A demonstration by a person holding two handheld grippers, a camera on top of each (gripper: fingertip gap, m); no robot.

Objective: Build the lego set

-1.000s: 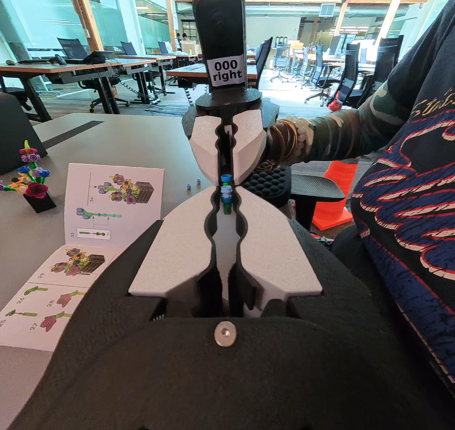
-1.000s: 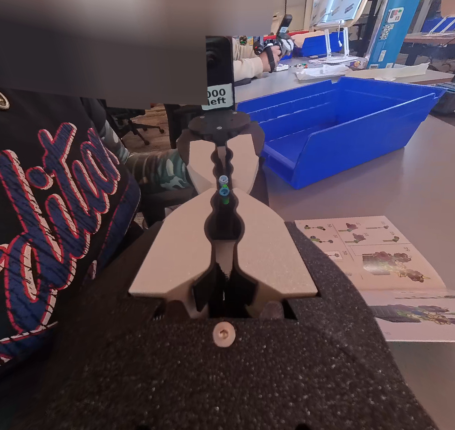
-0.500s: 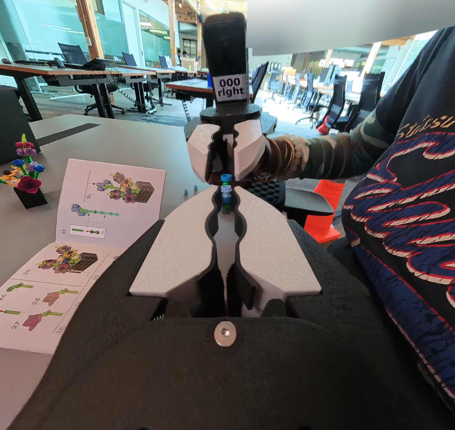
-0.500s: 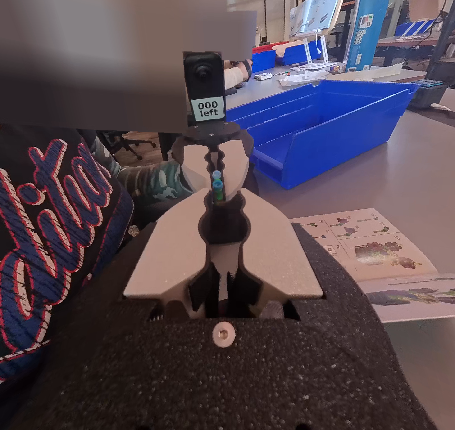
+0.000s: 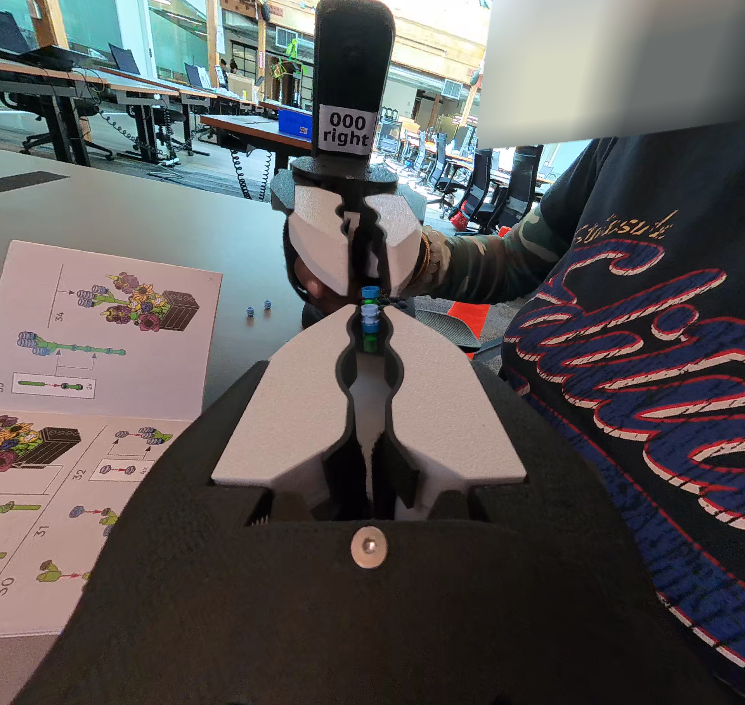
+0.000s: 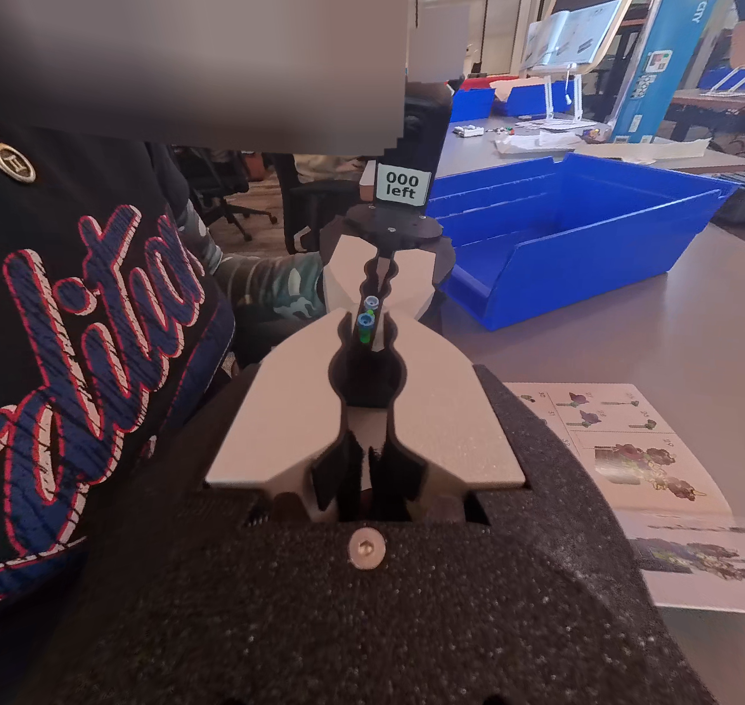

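Left wrist view, frame centre: left gripper (image 5: 371, 334) pinches the green stem (image 5: 369, 343) with 3 blue studs (image 5: 370, 309); right gripper (image 5: 369, 290) is spread above. Light, rigid, slippery, likely to pop apart; best gripped on the green shaft

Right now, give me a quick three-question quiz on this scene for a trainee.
1. True or false: the instruction booklet lies closed on the table.
2. The lowest part of the flower stem in the left claw is: A red, B green, C yellow?
3. How many loose blue studs lie on the table beyond the booklet?
Key: 1 false, it lies open; 2 B; 3 two.
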